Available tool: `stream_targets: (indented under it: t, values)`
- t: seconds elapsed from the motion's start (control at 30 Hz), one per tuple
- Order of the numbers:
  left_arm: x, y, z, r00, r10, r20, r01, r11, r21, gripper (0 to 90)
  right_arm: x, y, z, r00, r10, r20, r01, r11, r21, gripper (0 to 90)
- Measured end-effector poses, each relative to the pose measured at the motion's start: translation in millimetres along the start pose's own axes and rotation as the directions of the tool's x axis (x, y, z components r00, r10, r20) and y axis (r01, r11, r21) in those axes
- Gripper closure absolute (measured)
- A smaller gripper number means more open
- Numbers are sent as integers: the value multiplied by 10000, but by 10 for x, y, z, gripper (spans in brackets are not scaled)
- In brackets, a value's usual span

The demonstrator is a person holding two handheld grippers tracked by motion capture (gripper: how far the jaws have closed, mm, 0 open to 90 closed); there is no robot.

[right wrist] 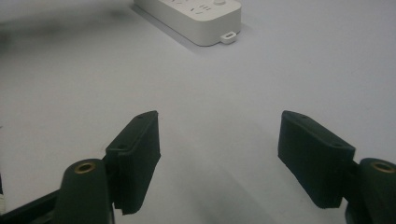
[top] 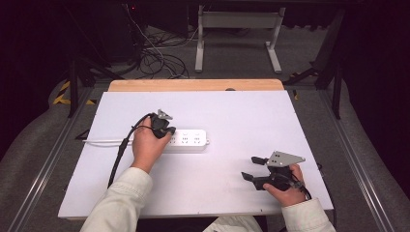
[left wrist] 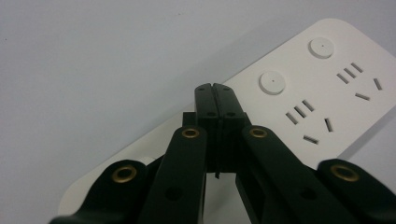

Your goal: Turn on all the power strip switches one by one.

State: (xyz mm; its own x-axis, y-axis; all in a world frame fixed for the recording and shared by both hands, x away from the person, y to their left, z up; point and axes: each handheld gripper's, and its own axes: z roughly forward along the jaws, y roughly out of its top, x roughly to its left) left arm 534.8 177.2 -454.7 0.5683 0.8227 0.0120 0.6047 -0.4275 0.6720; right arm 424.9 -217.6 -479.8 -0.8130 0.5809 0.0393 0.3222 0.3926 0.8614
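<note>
A white power strip (top: 191, 140) lies across the middle of the white table (top: 232, 111). My left gripper (top: 170, 130) is over its left end, jaws shut together with nothing between them. In the left gripper view the closed tips (left wrist: 215, 93) hover by a round button of the power strip (left wrist: 327, 93), beside its sockets; whether they touch it I cannot tell. My right gripper (top: 249, 168) rests near the table's front right, open and pointing left. In the right gripper view its jaws (right wrist: 217, 135) stand wide apart over bare table, with the power strip (right wrist: 196, 18) farther off.
The strip's white cord (top: 104, 141) runs off to the left. A black cable (top: 118, 154) trails from the left gripper toward the front edge. A wooden board (top: 193, 85) borders the table's far side. Beyond it are floor cables (top: 154, 58) and a white stand (top: 237, 29).
</note>
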Motion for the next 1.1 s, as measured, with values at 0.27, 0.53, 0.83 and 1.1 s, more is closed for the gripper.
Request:
stream_targets:
  t: [0.27,0.53,0.83,1.1]
  values:
    - [8,1,3,9999,-131,89,131,9999,56,900,-1,0,0,10000,-2,-8,2,10000,4,305]
    - [-32,10,10,9998,36,-210,-33,9999,113,900,-1,0,0,10000,-8,-15,8,10000,6,305]
    - [-51,14,11,9994,38,-342,-32,9998,178,900,1,-2,3,10000,-1,-28,1,10000,35,305]
    - [-73,5,16,9985,164,-520,-157,9998,136,900,-1,-2,0,10000,5,-15,-5,10000,38,304]
